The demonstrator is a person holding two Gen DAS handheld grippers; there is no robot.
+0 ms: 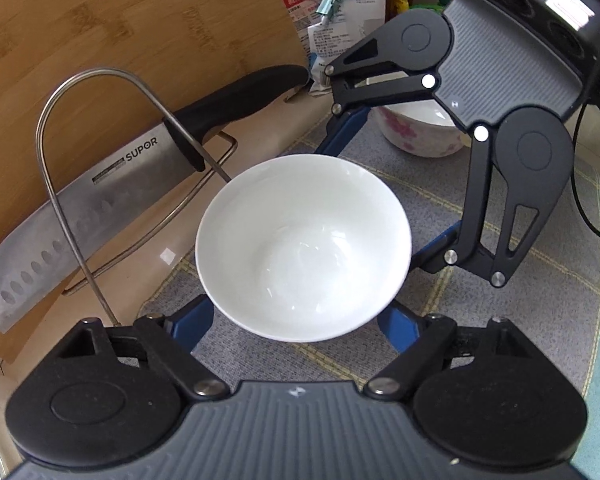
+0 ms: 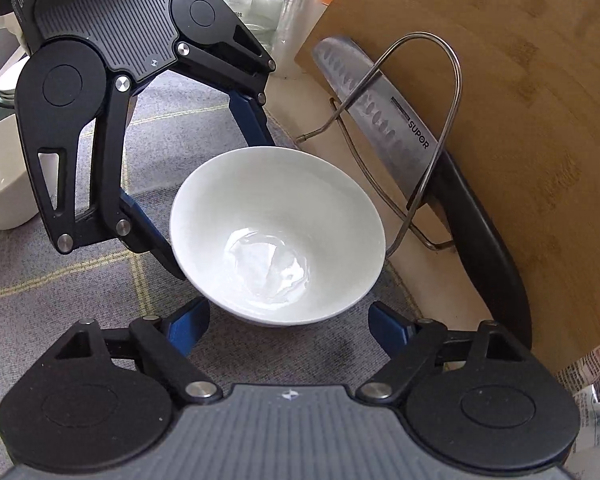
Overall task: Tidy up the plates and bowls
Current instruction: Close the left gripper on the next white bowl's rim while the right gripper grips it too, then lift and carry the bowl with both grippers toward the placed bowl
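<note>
Both grippers meet around one white bowl [image 1: 303,246] that stands upright and empty on the grey checked mat [image 1: 432,200]. Left gripper [image 1: 300,326] has its blue fingers [image 1: 194,322] touching the bowl's lower wall on either side; whether they press, I cannot tell. Right gripper [image 2: 290,320] flanks the opposite side the same way. Behind it sits a pink-flowered bowl [image 1: 418,136], contents hidden. Beside the mat, a cleaver [image 1: 88,200] rests in a wire rack [image 1: 56,184] against a wooden board [image 1: 140,24].

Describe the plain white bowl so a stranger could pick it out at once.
Find the big wooden cutting board with a knife leaning on it. On the grey mat beside it sits the plain white bowl; the other bowl nearby has pink flowers.
</note>
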